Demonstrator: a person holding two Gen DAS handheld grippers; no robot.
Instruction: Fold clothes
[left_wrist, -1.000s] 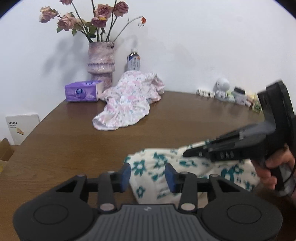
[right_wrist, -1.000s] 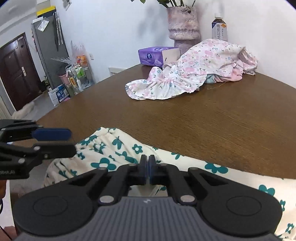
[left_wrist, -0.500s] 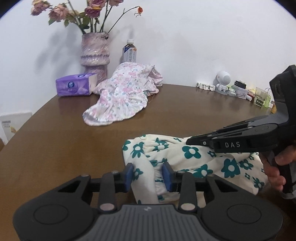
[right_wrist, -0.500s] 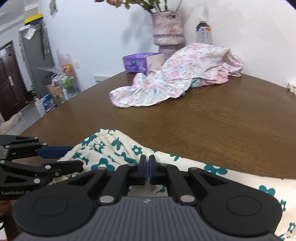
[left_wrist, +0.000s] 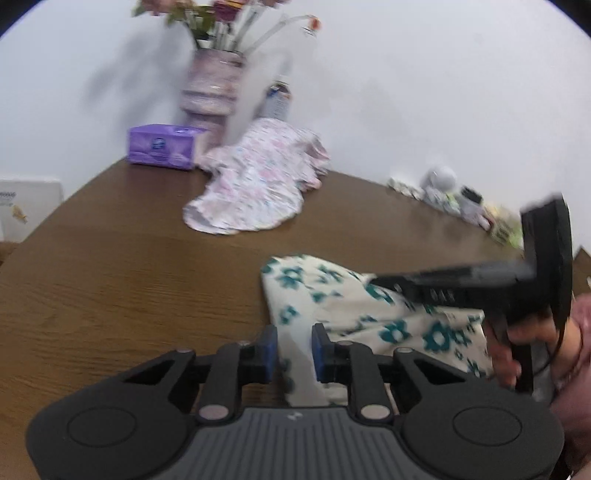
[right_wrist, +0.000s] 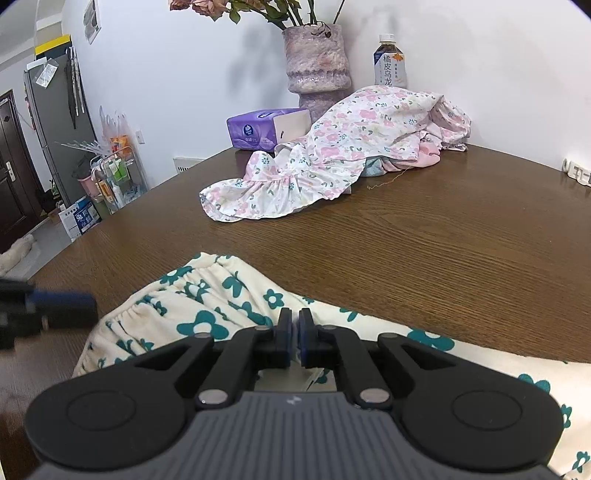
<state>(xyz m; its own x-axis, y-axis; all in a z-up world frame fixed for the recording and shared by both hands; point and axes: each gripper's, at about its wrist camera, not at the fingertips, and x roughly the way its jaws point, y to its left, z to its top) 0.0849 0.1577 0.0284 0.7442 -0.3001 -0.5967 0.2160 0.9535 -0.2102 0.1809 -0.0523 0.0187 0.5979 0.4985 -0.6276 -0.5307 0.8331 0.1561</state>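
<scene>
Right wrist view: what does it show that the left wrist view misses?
Only the right wrist view: a dark door, a grey fridge and a cluttered rack off the table.

Only the left wrist view: small trinkets by the wall and the hand holding the right gripper.

Both: green-flowered garment, pink floral clothes, purple tissue box, vase, bottle.

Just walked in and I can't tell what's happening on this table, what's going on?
A person is folding a cream garment with teal flowers on the brown wooden table, a handheld gripper in each hand. The right gripper is shut on the cloth. The left gripper is open with a fold of the cloth between its fingers. A pink floral garment lies in a heap at the back.
</scene>
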